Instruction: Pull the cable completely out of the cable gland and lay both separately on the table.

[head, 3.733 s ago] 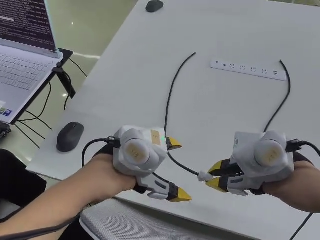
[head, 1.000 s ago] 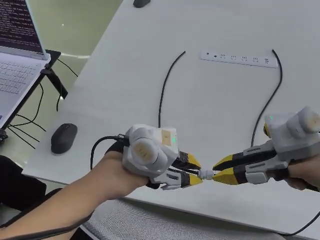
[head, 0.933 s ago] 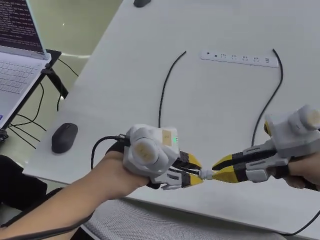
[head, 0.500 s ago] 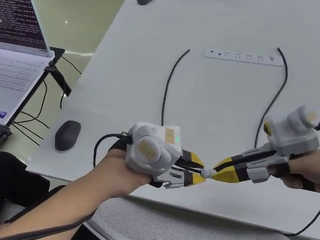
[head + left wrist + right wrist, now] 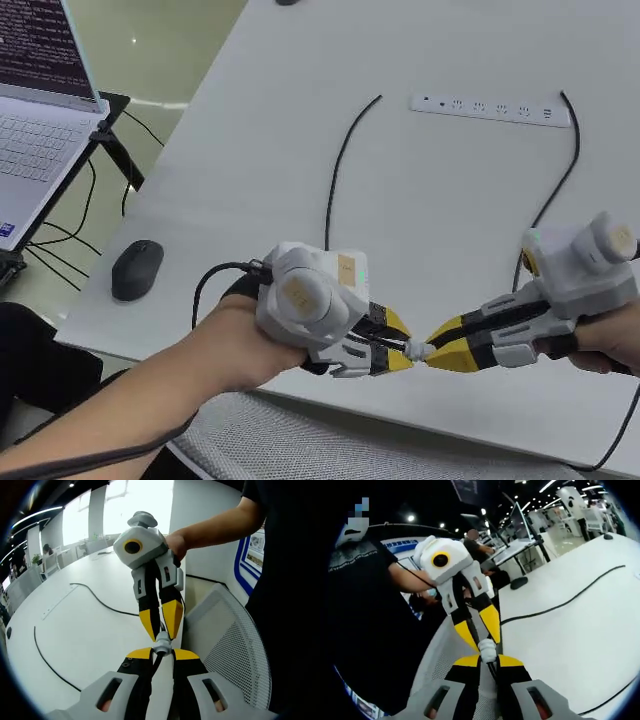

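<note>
The white cable gland (image 5: 418, 351) is near the tabletop's (image 5: 450, 200) edge, at 6 o'clock. The right gripper (image 5: 441, 352) pinches it from 3 o'clock. The left gripper (image 5: 396, 345) squeezes the black cable (image 5: 335, 190) at 9 o'clock, ready to pull them apart.

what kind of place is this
Probably an office or lab: a large white table with a power strip and mouse, and a laptop beside it.
</note>
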`<action>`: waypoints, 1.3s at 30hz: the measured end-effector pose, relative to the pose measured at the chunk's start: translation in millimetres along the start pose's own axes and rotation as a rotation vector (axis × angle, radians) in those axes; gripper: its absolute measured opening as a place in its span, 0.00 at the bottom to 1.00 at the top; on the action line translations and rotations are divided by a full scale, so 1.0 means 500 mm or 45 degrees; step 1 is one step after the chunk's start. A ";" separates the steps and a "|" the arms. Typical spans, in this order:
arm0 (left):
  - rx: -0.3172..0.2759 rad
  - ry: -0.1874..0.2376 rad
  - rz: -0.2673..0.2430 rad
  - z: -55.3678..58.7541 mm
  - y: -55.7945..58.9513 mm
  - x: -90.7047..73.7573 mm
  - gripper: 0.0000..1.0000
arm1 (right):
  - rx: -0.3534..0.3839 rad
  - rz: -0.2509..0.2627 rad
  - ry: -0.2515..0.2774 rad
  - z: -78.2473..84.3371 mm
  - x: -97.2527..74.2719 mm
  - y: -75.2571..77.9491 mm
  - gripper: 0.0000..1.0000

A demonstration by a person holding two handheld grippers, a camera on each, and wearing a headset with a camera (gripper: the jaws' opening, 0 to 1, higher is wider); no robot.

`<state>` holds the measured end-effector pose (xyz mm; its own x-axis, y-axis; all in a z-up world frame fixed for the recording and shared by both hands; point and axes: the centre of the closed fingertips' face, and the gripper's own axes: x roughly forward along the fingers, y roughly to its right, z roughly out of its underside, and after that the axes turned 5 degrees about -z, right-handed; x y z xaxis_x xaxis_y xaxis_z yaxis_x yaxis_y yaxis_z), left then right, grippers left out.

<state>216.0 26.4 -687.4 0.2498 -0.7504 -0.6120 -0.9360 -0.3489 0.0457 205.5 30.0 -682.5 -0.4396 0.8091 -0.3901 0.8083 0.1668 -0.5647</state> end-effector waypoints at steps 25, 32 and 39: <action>-0.269 0.095 0.089 -0.022 -0.014 -0.014 0.15 | -0.962 0.590 -0.355 -0.017 -0.016 0.002 0.07; -0.270 0.103 0.091 -0.024 -0.008 -0.012 0.15 | -0.957 0.605 -0.363 -0.014 -0.016 0.004 0.08; -0.244 0.104 0.079 -0.021 -0.004 -0.011 0.15 | -0.794 0.555 -0.291 -0.012 -0.015 0.002 0.08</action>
<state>219.2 25.2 -675.7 0.2193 -0.8140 -0.5379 -0.8879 -0.3950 0.2358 211.9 27.4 -675.6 -0.0483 0.7495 -0.6602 0.9666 0.2017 0.1584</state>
